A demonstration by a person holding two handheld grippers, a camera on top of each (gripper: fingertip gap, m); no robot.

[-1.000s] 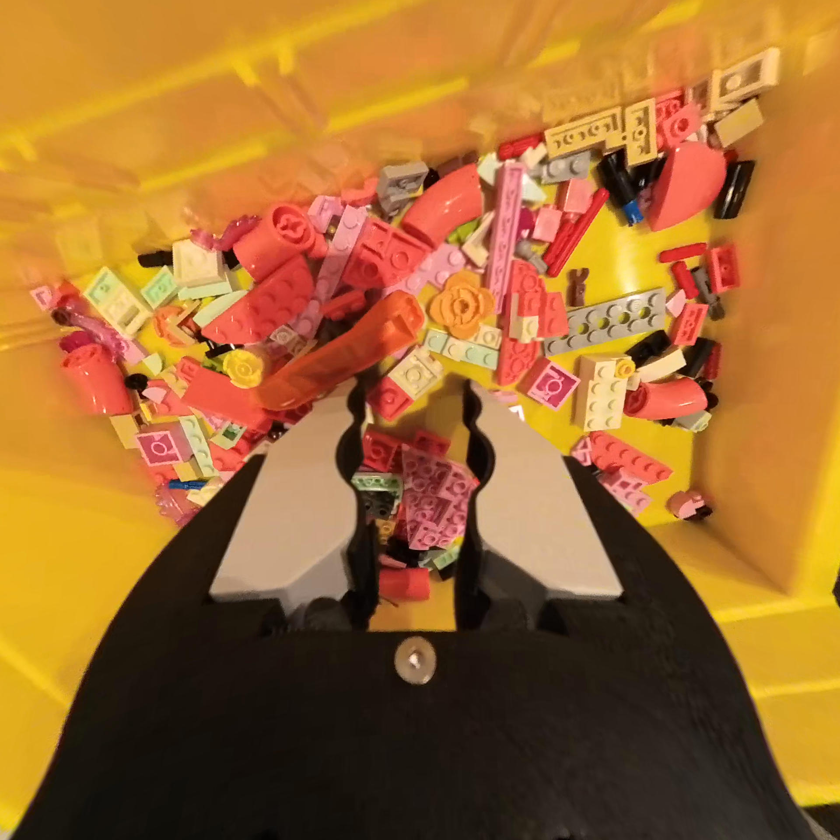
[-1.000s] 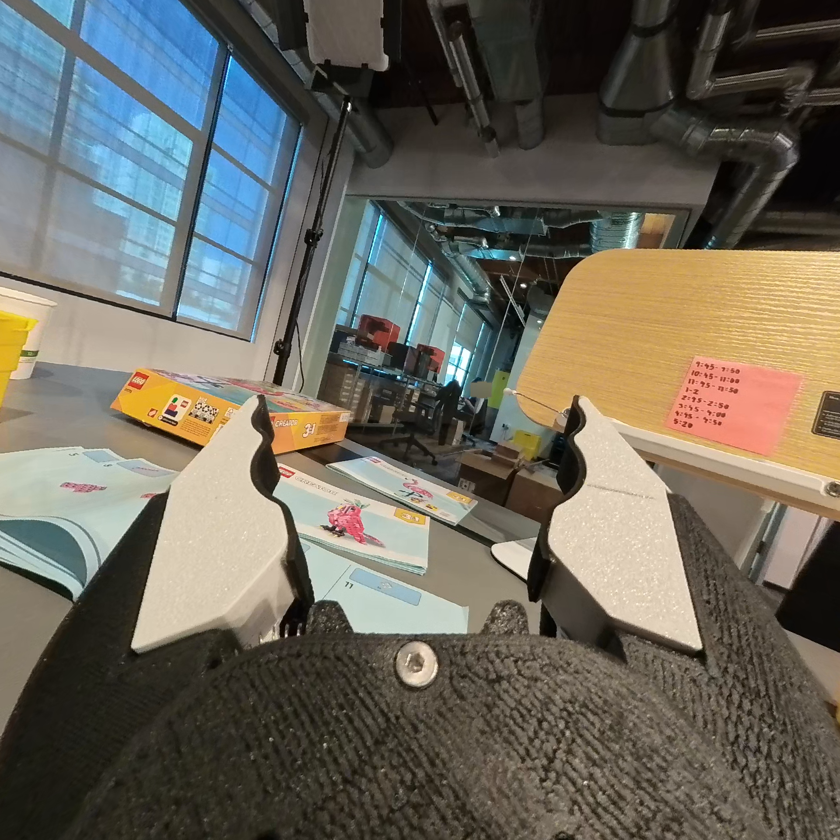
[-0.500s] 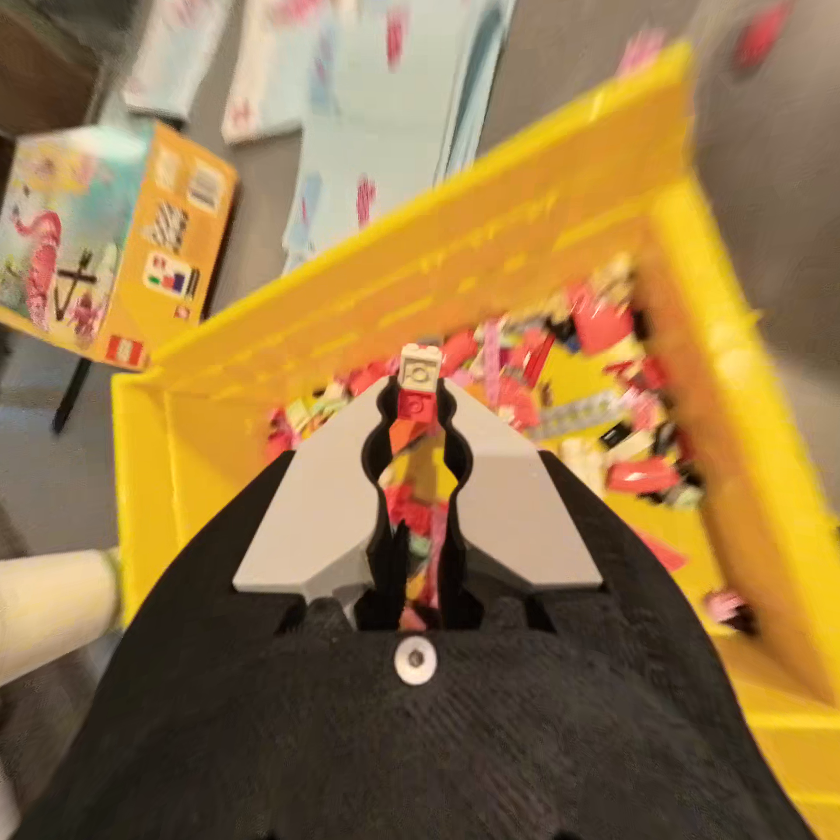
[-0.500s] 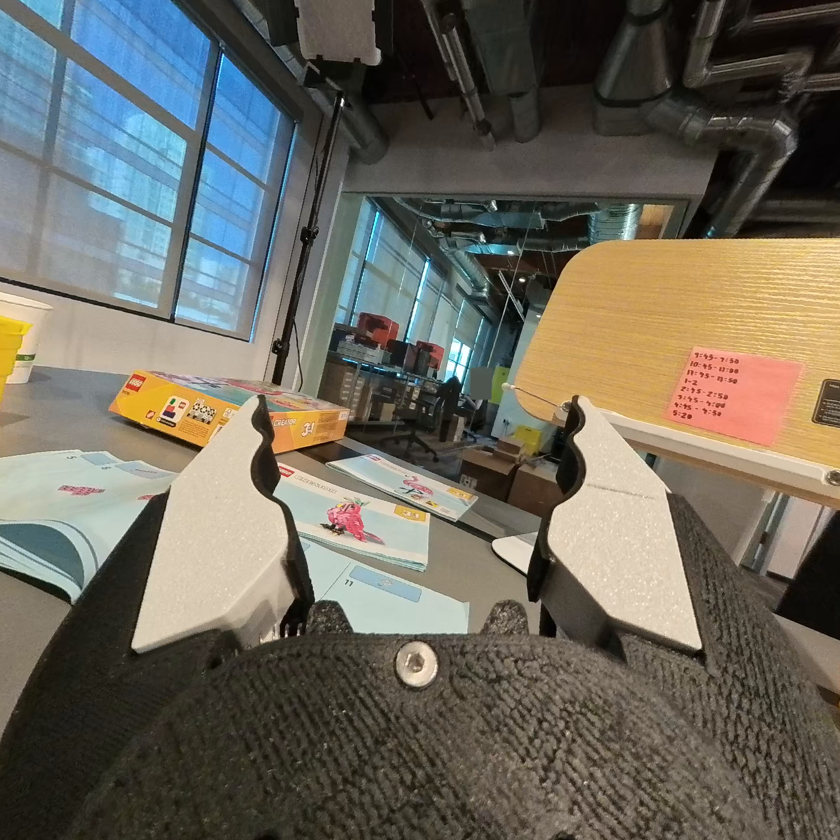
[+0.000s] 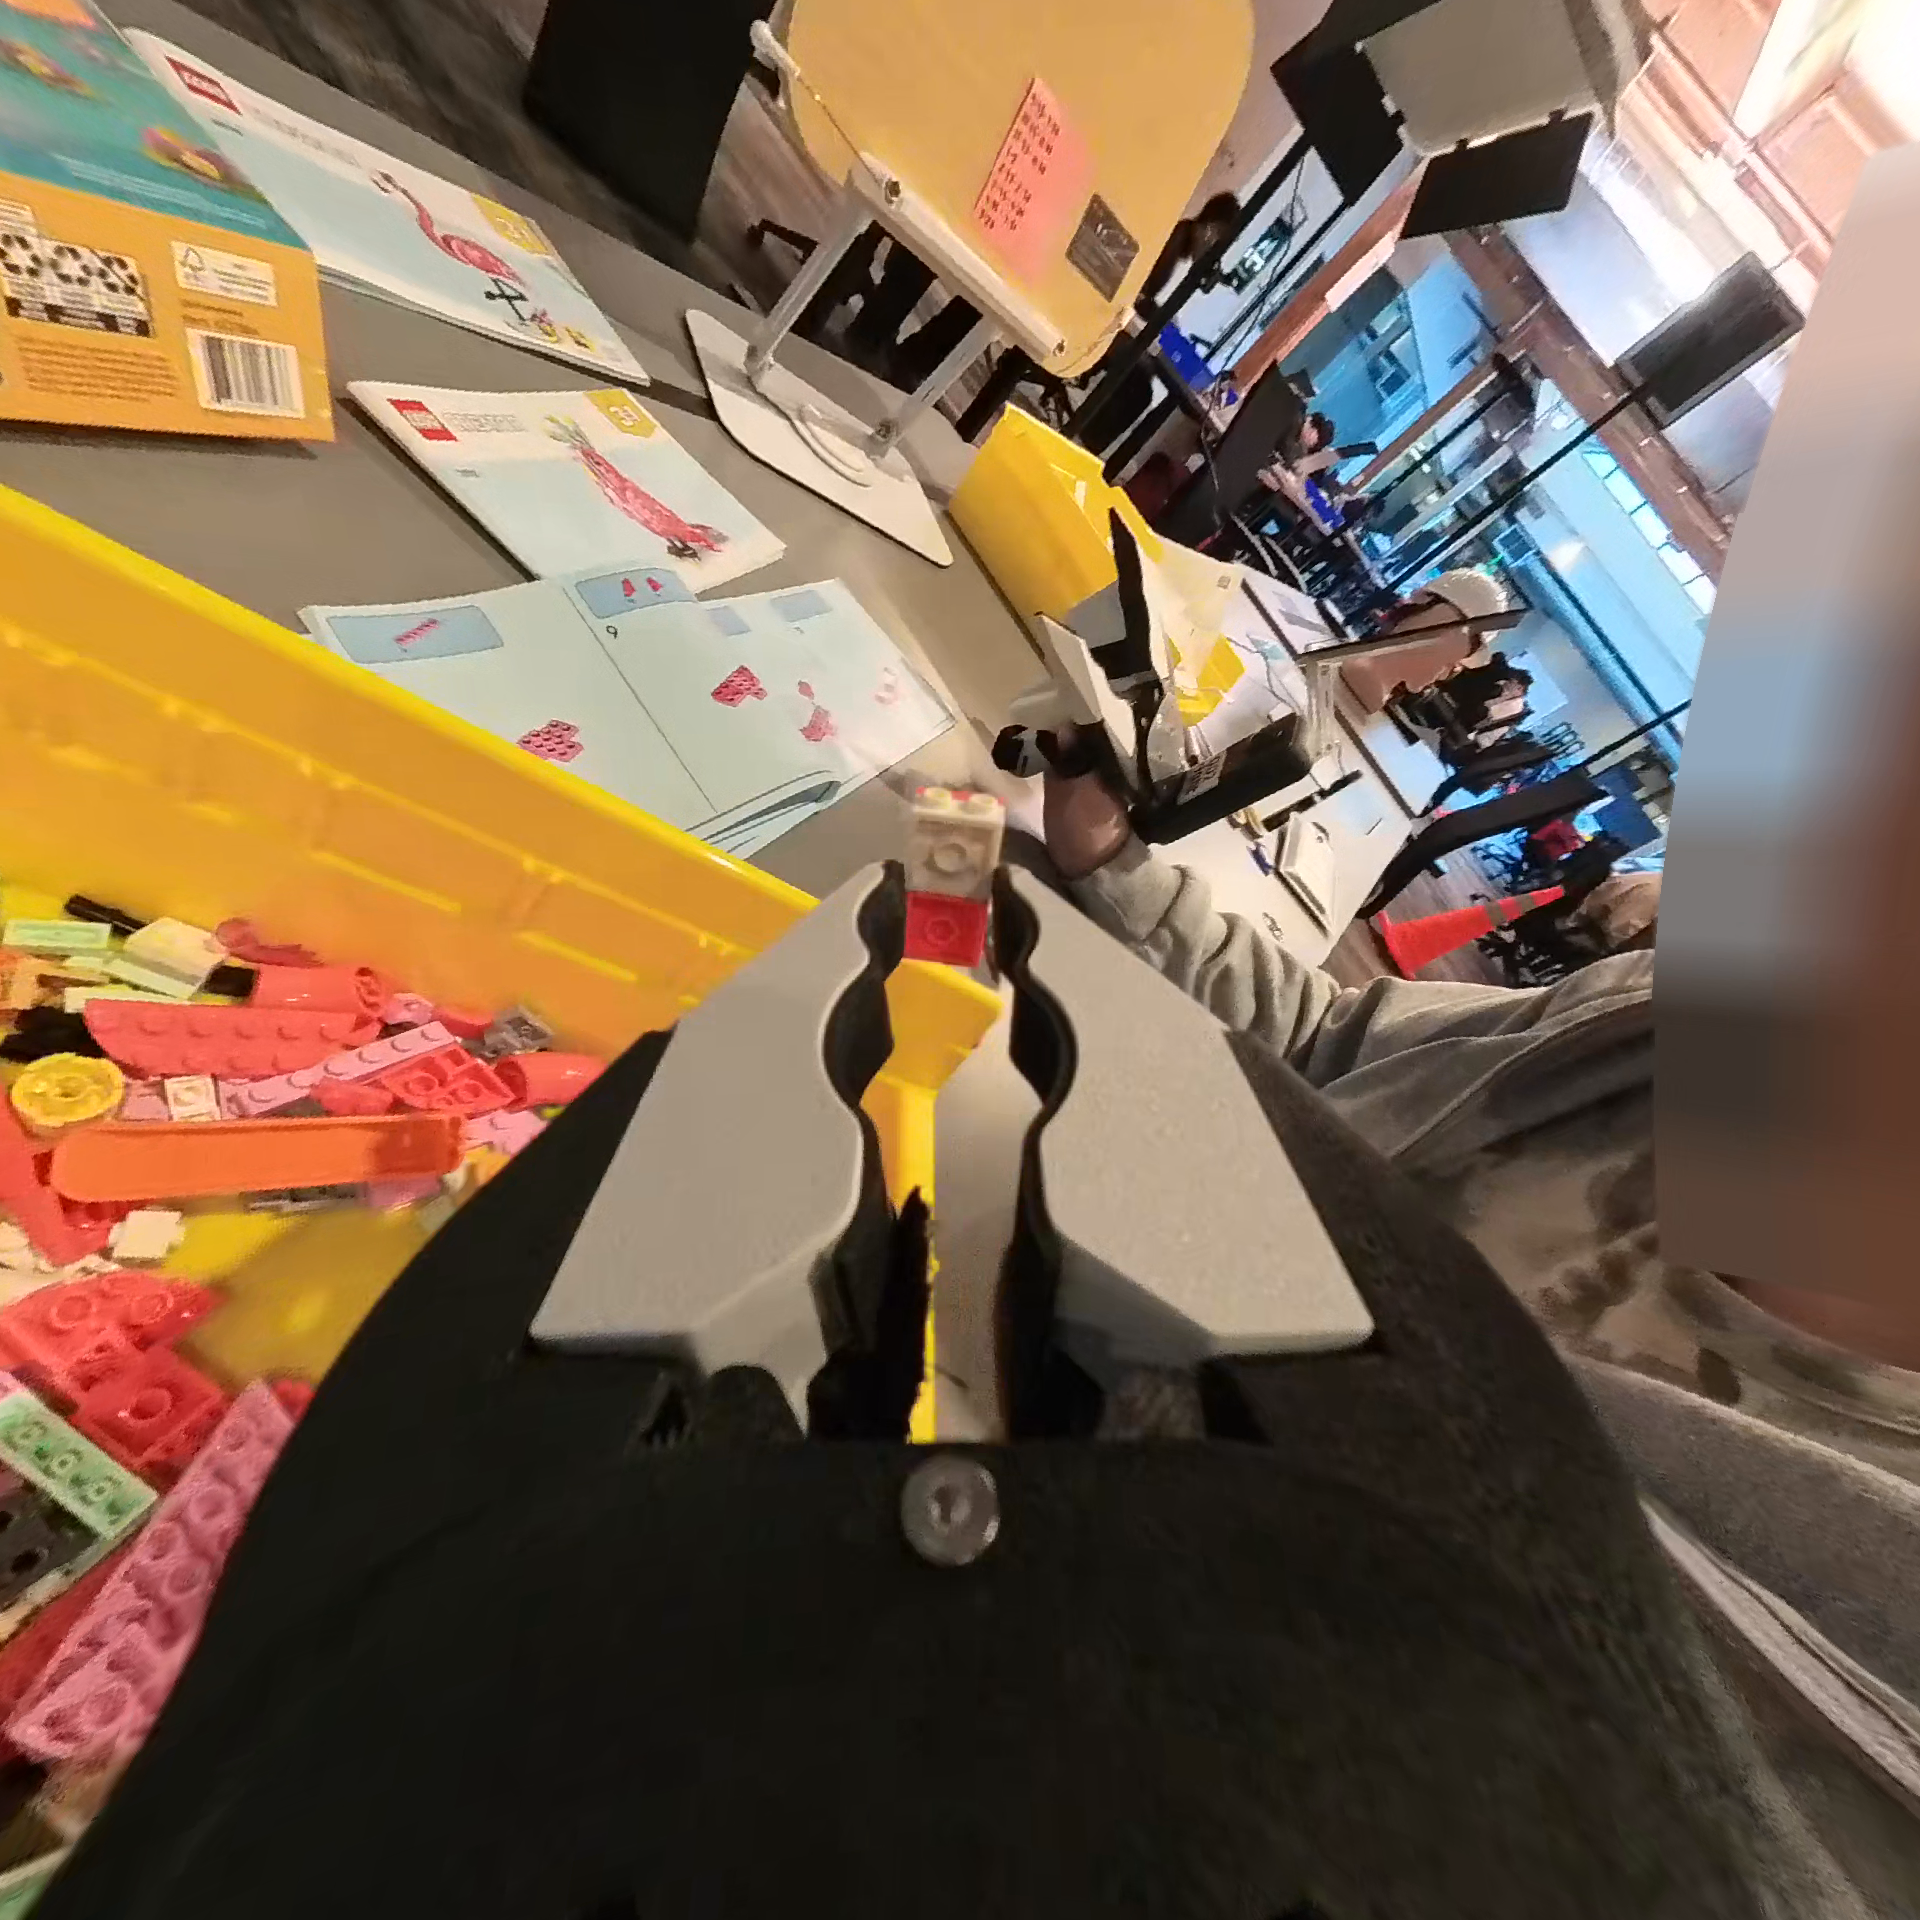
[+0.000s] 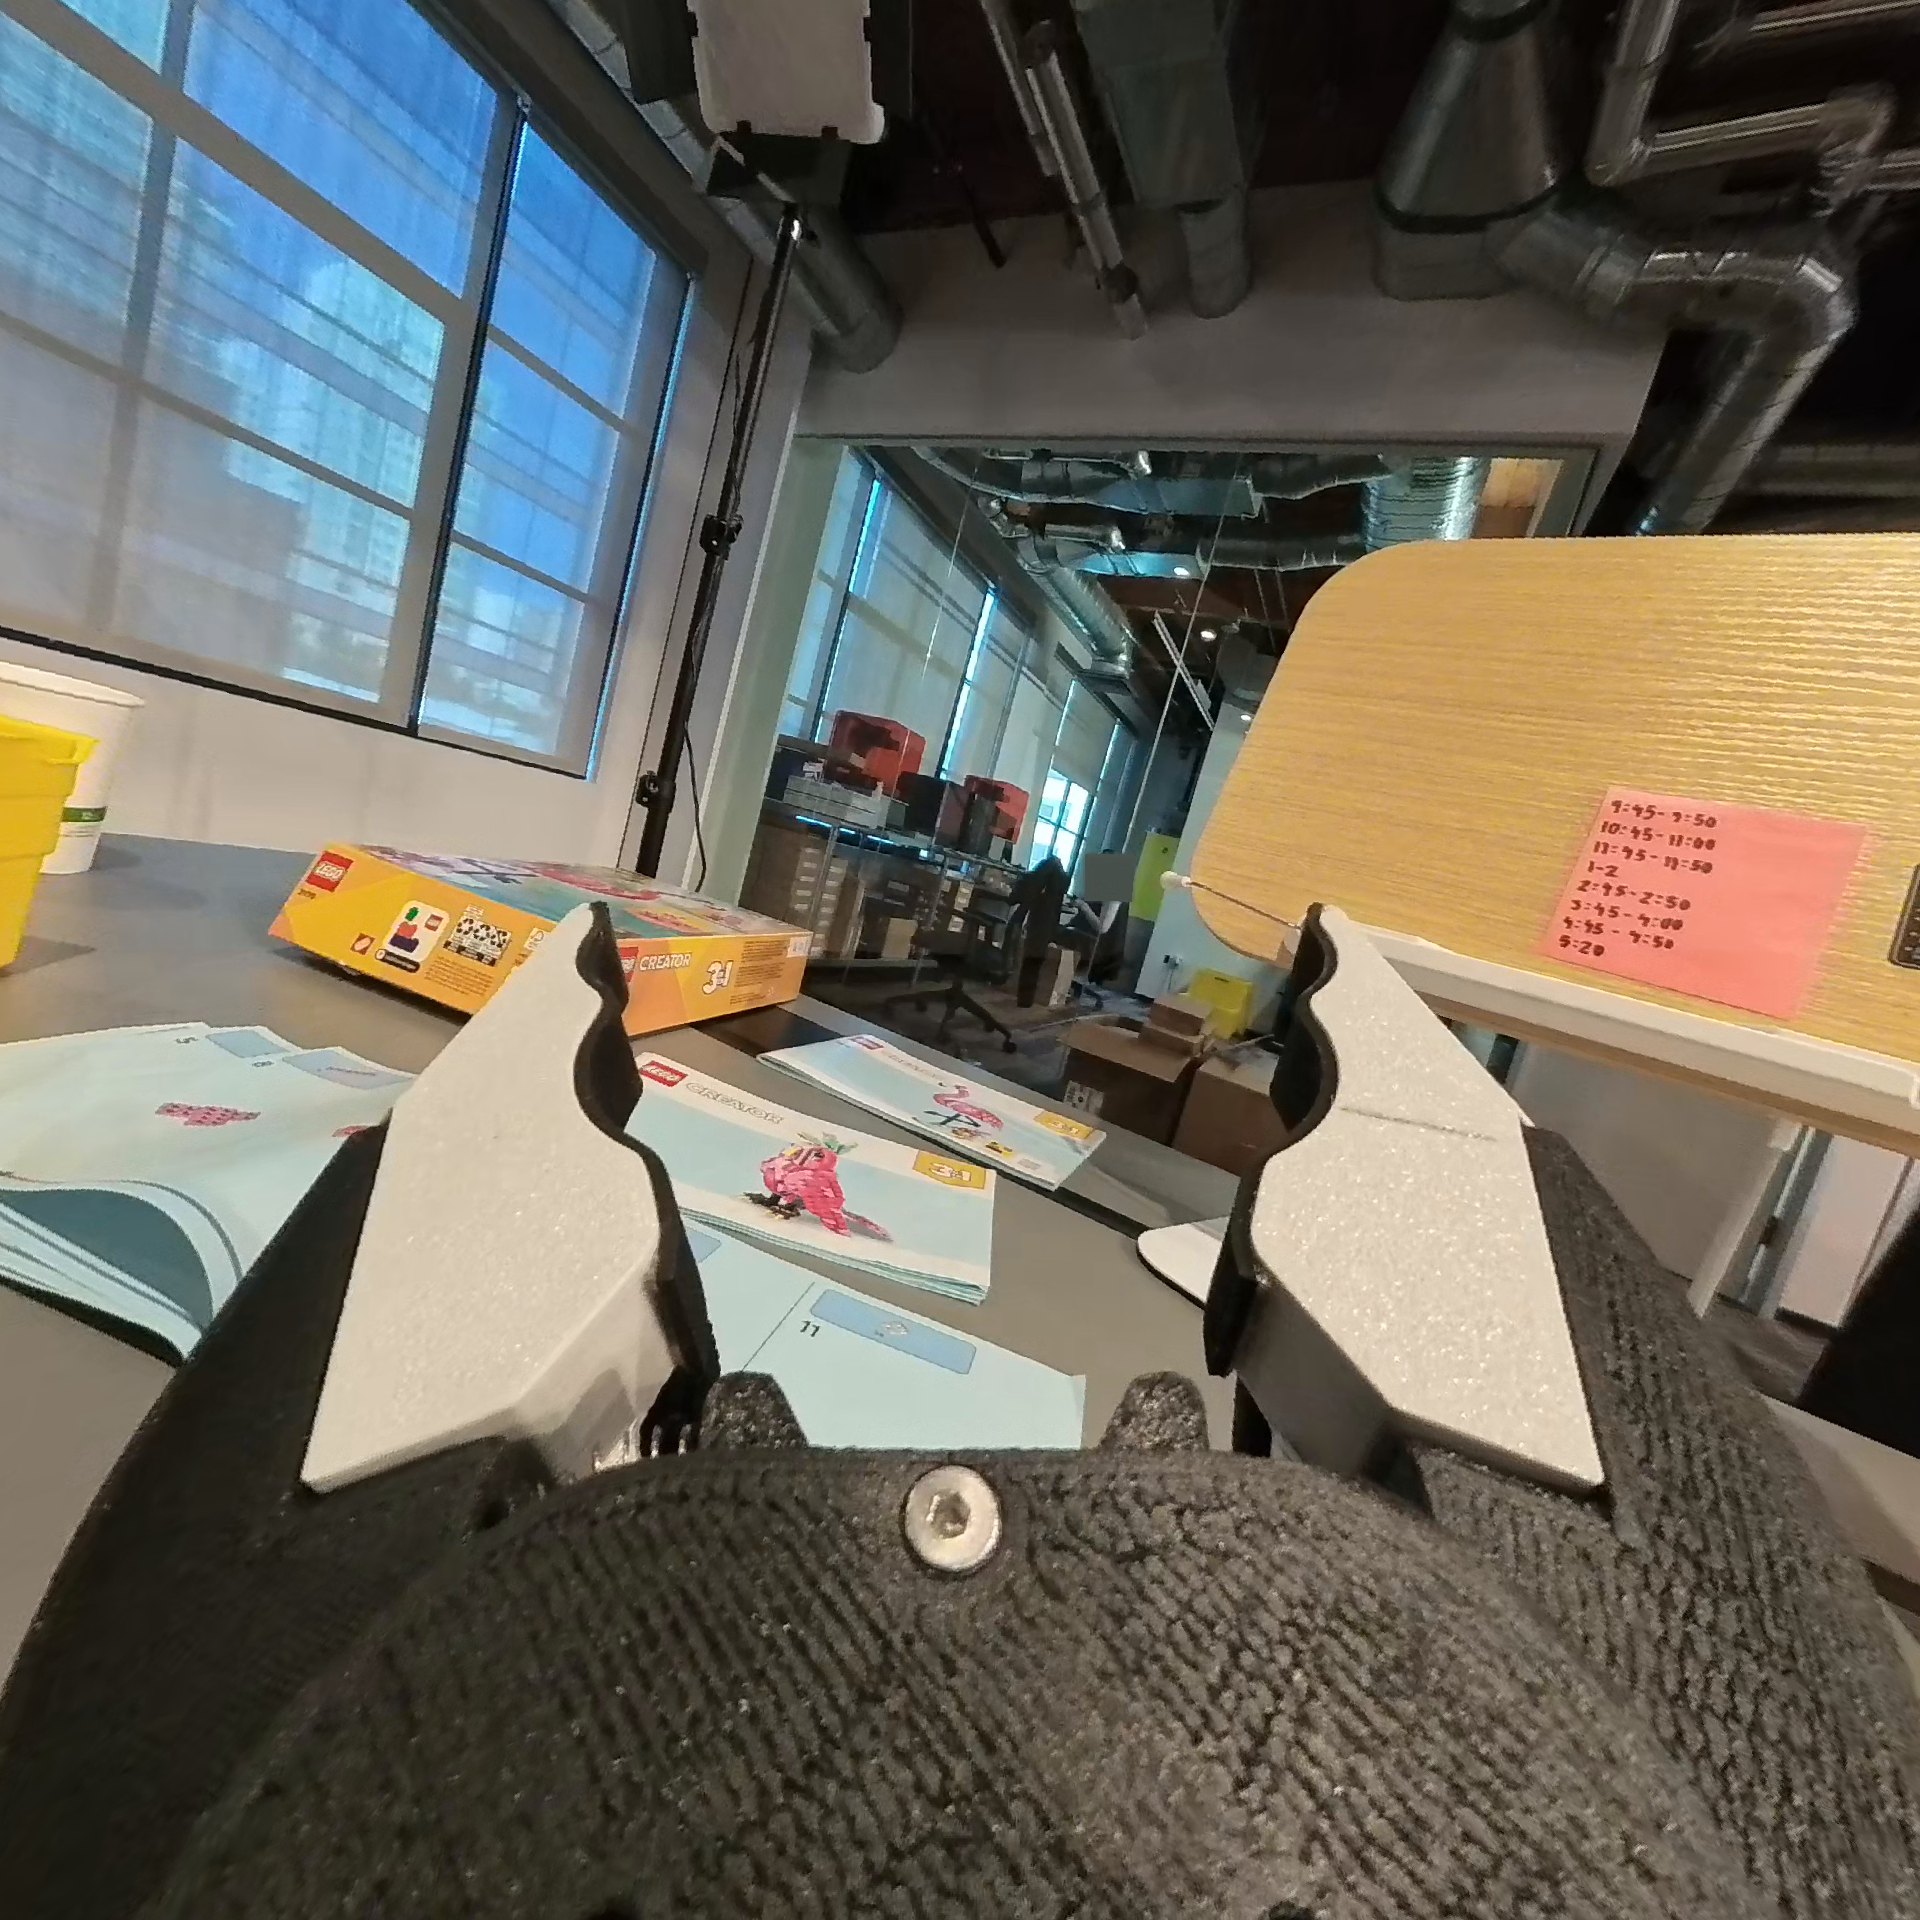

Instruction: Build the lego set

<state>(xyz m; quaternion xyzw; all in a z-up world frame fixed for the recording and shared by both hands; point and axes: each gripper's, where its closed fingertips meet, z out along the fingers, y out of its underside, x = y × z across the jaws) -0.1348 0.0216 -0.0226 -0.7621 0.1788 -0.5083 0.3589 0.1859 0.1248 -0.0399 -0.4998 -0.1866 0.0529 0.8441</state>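
My left gripper (image 5: 943, 914) is shut on a small red brick (image 5: 943, 927) with a cream brick (image 5: 954, 854) stuck on its far end. It holds them above the rim of the yellow bin (image 5: 416, 800). The bin holds a heap of loose red, pink and orange pieces (image 5: 239, 1101). My right gripper (image 6: 951, 961) is open and empty, raised over the grey table (image 6: 156, 956). It also shows farther off in the left wrist view (image 5: 1127, 665). An open instruction booklet (image 5: 665, 696) lies beyond the bin.
The orange set box (image 6: 540, 935) and closed booklets (image 6: 821, 1174) lie on the table. A wooden board on a white stand (image 6: 1558, 790) carries a pink note. A white cup (image 6: 83, 769) stands at far left. A person's grey sleeve (image 5: 1351, 1039) reaches across on the right.
My left gripper closed on the red and cream bricks in the bin, lifted them out and swung right over the rim. The right gripper has barely moved.
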